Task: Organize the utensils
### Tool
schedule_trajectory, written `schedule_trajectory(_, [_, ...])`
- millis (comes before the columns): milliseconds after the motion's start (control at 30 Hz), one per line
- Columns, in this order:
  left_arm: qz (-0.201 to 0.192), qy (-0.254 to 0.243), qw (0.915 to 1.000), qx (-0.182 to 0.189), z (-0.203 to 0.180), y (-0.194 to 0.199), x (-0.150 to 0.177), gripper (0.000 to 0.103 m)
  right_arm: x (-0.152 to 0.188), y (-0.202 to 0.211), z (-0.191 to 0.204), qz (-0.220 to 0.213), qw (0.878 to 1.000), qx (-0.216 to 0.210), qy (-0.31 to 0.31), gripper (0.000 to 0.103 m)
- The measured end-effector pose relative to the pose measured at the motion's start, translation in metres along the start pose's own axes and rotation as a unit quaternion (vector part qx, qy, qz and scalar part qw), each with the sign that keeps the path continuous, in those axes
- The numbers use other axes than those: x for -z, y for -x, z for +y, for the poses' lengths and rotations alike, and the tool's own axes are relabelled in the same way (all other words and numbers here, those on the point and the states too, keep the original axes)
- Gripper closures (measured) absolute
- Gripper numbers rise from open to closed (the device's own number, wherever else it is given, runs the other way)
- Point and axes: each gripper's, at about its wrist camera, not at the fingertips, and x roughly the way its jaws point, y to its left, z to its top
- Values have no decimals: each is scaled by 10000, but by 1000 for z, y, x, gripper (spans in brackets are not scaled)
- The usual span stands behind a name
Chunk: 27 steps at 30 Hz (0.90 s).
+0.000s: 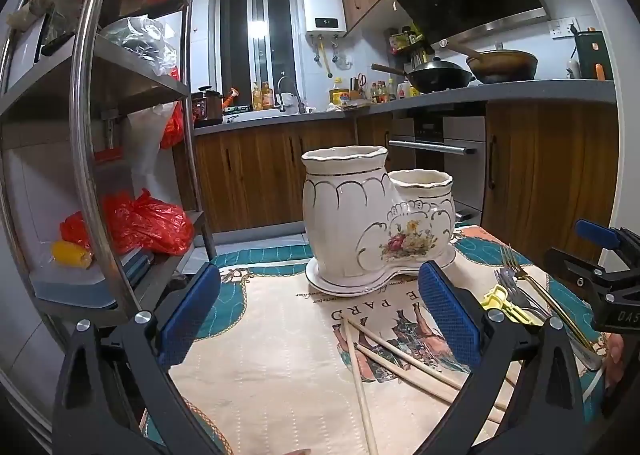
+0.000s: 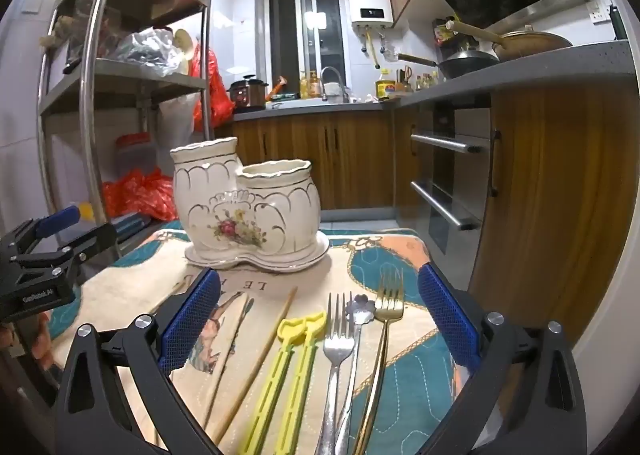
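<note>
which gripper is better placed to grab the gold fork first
Right. The gold fork lies between the open right gripper and its fingers, directly ahead. From the left gripper, also open, the fork sits far off to the side, with wooden chopsticks ahead instead.

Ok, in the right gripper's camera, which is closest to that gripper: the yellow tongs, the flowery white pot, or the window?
1. Yellow tongs: on the cloth, right between the open right gripper fingers.
2. Flowery white pot: standing farther back on the table.
3. Window: across the kitchen, on the far wall.
</note>
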Motion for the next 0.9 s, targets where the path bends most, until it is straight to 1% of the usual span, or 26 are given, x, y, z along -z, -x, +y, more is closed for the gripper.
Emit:
schedule_trajectory(633, [40, 6, 10000, 4, 0, -6, 6, 5, 1, -1, 0, 11, 10000, 5, 2, 5])
schedule_trajectory(900, [-16, -48, 10000, -16, -2, -6, 6, 5, 1, -2, 1, 19, 10000, 1, -6, 5])
